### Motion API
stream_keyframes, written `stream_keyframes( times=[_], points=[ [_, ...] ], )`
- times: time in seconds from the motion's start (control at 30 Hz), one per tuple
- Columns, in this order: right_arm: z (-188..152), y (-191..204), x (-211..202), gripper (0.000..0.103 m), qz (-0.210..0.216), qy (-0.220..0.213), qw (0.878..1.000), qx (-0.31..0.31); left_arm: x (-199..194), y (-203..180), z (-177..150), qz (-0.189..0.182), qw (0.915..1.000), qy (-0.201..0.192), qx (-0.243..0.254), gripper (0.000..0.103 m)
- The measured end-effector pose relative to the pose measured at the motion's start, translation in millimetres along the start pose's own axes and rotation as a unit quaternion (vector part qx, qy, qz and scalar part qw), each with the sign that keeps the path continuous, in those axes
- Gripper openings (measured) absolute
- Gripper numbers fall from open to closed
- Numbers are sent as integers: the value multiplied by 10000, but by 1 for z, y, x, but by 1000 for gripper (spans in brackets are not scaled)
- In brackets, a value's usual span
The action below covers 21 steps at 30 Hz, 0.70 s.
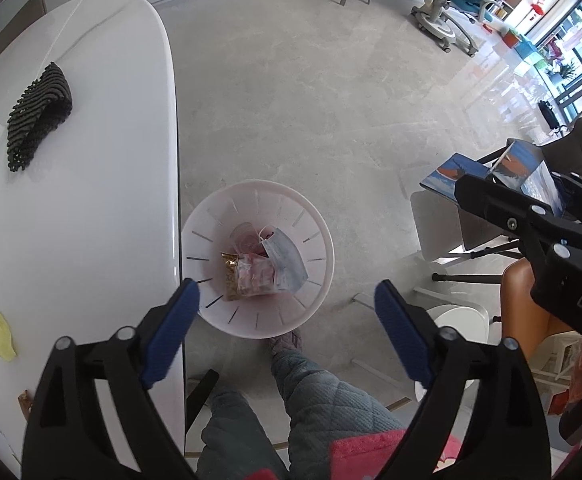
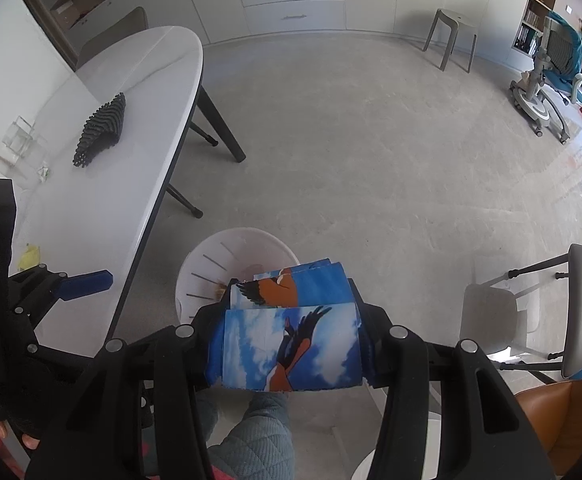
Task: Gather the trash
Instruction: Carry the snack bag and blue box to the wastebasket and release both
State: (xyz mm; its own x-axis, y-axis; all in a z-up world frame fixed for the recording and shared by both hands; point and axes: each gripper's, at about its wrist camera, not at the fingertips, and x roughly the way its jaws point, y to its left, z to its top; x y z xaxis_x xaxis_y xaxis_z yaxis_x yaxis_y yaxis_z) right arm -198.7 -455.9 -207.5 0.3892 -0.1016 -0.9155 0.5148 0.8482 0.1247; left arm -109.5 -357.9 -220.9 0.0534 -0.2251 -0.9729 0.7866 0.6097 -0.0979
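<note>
A white slotted bin (image 1: 319, 240) stands on the floor beside the white table (image 1: 103, 200). In it lie a pale blue face mask (image 1: 287, 260) and clear snack wrappers (image 1: 247, 276). My left gripper (image 1: 287, 286) hangs straight above the bin, open wide, with nothing between its blue pads (image 1: 171, 332). My right gripper (image 2: 291, 296) is shut on a folded blue carton (image 2: 291, 348) printed with sky and a bird, held just over the near rim of the bin (image 2: 203, 272). In the left wrist view the right gripper (image 1: 531, 216) and the carton (image 1: 523, 168) show at the right.
On the table lie a black woven mat (image 1: 39, 116), a crumpled yellow paper (image 1: 1, 336) and a small brown scrap (image 1: 25, 398). The person's quilted legs (image 1: 311, 392) stand right behind the bin. Grey chairs (image 2: 531, 320) are at the right, a stool (image 2: 451, 36) far back.
</note>
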Motion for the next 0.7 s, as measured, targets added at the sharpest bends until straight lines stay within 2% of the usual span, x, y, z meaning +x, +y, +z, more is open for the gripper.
stream_keyframes(
  times=[0.33, 0.7],
  points=[
    [1, -1, 6, 51, 11, 62, 10000, 3, -12, 2, -2, 110, 9998, -145, 17, 92],
    [3, 22, 35, 51, 223, 326, 9991, -173, -44, 37, -18, 415, 9979, -407, -294, 93]
  ],
)
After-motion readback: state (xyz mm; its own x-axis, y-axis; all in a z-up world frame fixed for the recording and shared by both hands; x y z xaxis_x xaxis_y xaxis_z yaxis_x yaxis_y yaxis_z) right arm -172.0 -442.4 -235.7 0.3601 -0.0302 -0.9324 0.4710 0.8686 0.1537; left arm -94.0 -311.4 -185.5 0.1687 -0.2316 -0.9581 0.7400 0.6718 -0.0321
